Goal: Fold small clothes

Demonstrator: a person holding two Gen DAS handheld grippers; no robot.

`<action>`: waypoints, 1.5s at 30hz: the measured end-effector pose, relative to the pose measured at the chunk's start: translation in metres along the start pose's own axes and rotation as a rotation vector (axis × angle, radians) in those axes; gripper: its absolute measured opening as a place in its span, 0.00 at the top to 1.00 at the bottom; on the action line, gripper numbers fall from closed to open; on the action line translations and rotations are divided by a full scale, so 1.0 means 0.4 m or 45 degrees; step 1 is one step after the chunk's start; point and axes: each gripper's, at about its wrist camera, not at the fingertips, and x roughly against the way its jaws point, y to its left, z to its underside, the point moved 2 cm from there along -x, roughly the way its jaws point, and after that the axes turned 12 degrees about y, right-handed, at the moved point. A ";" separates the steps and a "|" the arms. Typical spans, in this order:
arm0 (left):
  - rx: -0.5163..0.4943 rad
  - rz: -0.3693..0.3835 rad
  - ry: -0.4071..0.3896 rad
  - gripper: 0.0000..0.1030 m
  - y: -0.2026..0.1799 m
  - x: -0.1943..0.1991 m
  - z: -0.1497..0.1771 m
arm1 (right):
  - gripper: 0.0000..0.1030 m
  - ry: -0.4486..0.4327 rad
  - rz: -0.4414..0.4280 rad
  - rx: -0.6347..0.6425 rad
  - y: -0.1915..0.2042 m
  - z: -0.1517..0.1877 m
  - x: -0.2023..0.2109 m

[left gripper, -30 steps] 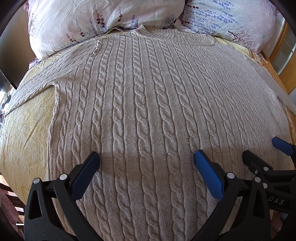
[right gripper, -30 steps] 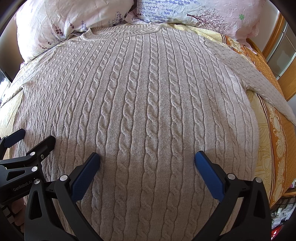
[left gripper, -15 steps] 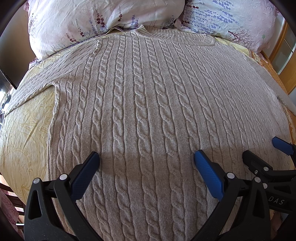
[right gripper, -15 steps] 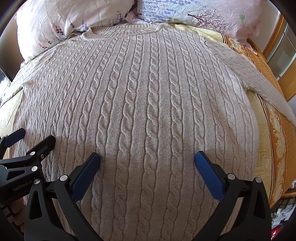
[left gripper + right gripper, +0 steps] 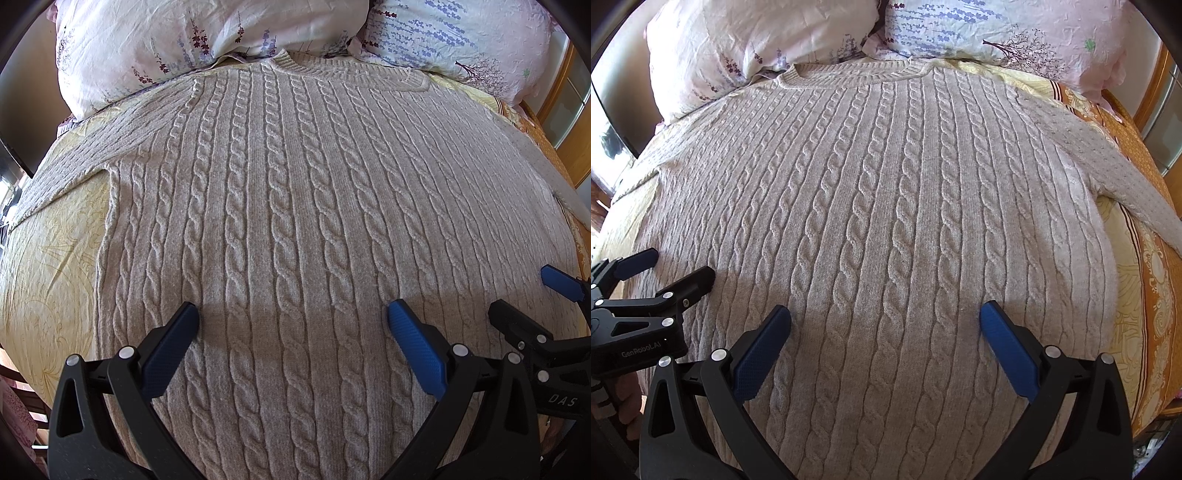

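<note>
**Tongs wide over a flat jumper**

The left tongs [image 5: 291, 325] and right tongs [image 5: 884, 325] both stand spread wide with nothing between their blue pads [image 5: 413, 347], side by side above the lower part of the jumper [image 5: 295, 221]. Neither grips cloth; whether the tips touch the knit cannot be told. Their placing suggests the start of a fold: each set sits toward one side of the body, ready to reach a hem or a sleeve.

The jumper lies face up and spread flat on the bed [image 5: 48, 258], collar [image 5: 849, 75] against two pillows [image 5: 746, 48], one sleeve [image 5: 1137, 199] running off to the right, the other to the left. Laid out so, every edge is reachable.

It is a thick beige cable knit, raised rope-like columns between plain ribs, likely soft, heavy and stretchy. The bedcover is thin, crinkled, yellow and orange patterned cloth.
</note>
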 end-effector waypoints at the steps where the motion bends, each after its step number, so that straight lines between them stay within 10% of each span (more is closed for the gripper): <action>1: 0.000 0.000 -0.001 0.02 0.000 0.000 0.000 | 0.01 -0.006 -0.033 -0.015 -0.008 -0.001 0.004; 8: 0.000 0.002 0.000 0.02 -0.001 0.000 0.000 | 0.04 -0.138 -0.349 -0.345 -0.167 -0.045 0.064; 13: -0.012 0.010 -0.003 0.02 -0.002 0.008 0.007 | 0.25 -0.331 -0.605 -0.793 -0.440 -0.064 0.105; 21: -0.019 0.014 -0.009 0.02 0.000 0.005 0.001 | 0.36 -0.507 -0.696 -1.405 -0.778 0.011 0.092; 45: 0.161 0.150 -0.093 0.02 0.070 0.037 0.003 | 0.75 -0.620 -0.759 -1.592 -0.947 0.031 0.006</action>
